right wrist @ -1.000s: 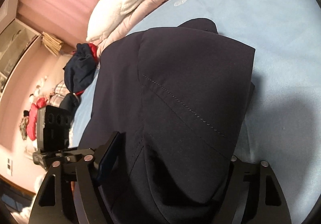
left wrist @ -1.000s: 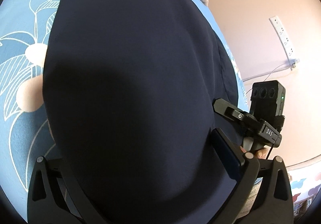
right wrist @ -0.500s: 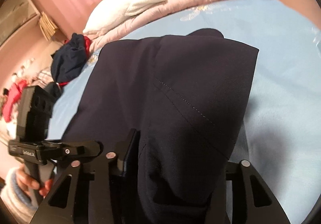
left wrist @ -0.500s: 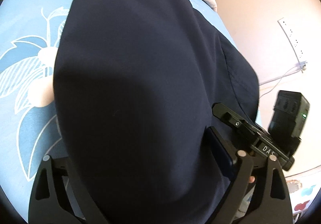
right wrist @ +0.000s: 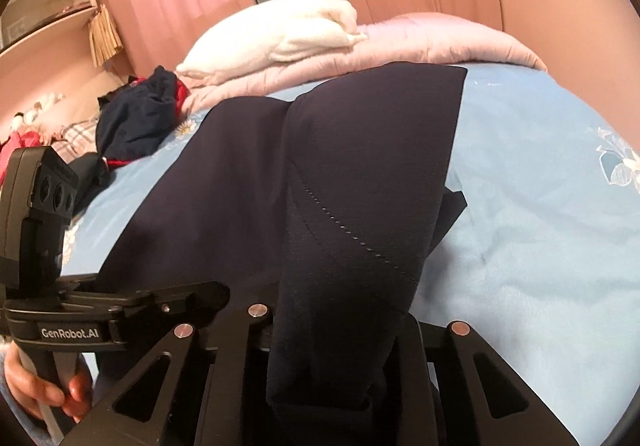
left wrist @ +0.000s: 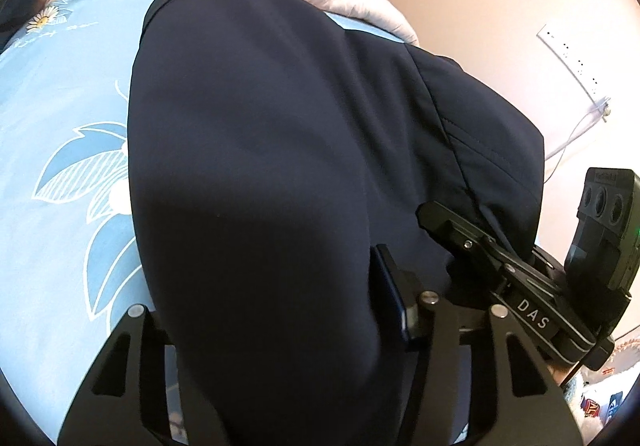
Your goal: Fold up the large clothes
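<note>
reading "das" on right claw [left wrist: 452, 230], "genrobot.ai" left [right wrist: 218, 292]

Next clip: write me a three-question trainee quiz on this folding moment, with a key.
1. True or false: the navy garment lies on a light blue floral bedspread.
2. What sits on top of the pink quilt at the far end of the bed? A) white folded blanket B) laptop C) shoes
3. What is between the fingers of the right gripper?

Key
1. True.
2. A, the white folded blanket.
3. A bunched fold of the navy garment; the jaws have just been closing on it. The left gripper has navy cloth between its fingers too.
</note>
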Motion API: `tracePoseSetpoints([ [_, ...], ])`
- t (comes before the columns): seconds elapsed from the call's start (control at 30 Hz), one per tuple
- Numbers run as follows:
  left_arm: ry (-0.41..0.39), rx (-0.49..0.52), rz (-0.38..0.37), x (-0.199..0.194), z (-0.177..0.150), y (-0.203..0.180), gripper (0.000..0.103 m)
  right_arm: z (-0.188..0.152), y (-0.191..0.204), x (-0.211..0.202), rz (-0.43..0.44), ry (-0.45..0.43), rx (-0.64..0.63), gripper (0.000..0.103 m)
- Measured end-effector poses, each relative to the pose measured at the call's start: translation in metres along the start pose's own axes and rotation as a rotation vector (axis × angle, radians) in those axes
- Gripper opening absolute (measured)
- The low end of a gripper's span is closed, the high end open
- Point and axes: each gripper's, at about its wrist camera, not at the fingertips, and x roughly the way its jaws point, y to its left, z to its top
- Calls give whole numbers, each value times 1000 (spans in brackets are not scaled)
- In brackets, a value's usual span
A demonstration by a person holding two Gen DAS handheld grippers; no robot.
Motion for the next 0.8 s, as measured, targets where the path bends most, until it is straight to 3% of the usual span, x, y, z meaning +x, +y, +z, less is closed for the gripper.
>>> tracePoseSetpoints([
  [0.43,-72,-30,26,-68,-22,27,52,-10,47,-27,57,-27,-63,22],
  [0.57,-97,-63,34,-88,-38,35,52,-14,65,-31,81,-24,-89,22],
  [0.8,-124,-129,78,-103,-40,50,52,-23,100,-31,139,2,-145,22],
])
